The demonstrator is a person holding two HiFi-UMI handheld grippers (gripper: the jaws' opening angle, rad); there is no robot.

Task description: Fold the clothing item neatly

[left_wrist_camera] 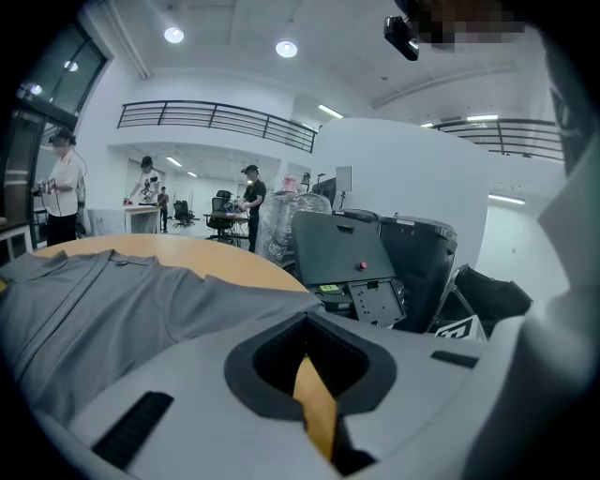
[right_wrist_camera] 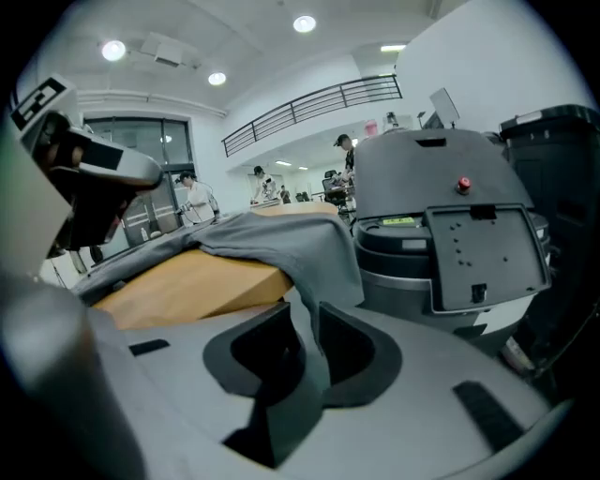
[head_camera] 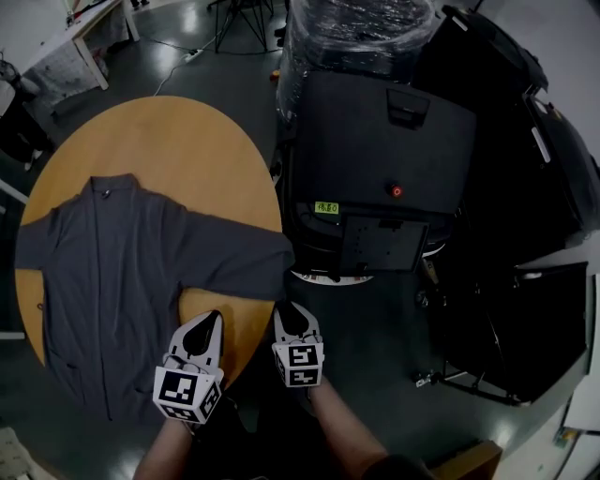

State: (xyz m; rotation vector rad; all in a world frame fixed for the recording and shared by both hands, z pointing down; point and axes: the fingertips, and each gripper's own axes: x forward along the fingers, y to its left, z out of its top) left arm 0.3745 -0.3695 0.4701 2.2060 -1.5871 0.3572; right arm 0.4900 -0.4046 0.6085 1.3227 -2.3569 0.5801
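A grey cardigan (head_camera: 122, 272) lies spread flat on the round wooden table (head_camera: 159, 131). Its right sleeve (head_camera: 244, 258) reaches out over the table's near right edge. My right gripper (head_camera: 289, 311) is at that sleeve's end, just off the table edge. In the right gripper view the sleeve's cloth (right_wrist_camera: 300, 244) hangs down into the gap of the right gripper (right_wrist_camera: 302, 349), whose jaws stand a little apart around it, open. My left gripper (head_camera: 208, 321) sits over bare table below the sleeve. It is shut (left_wrist_camera: 309, 375) with nothing in it, and only a sliver of tabletop shows through the slit.
A big black machine (head_camera: 375, 169) with a red button (head_camera: 397, 191) stands close to the table's right side. Black cases (head_camera: 553, 187) crowd the floor further right. Several people (left_wrist_camera: 61, 187) stand far off in the hall. A light desk (head_camera: 84, 28) is at the far left.
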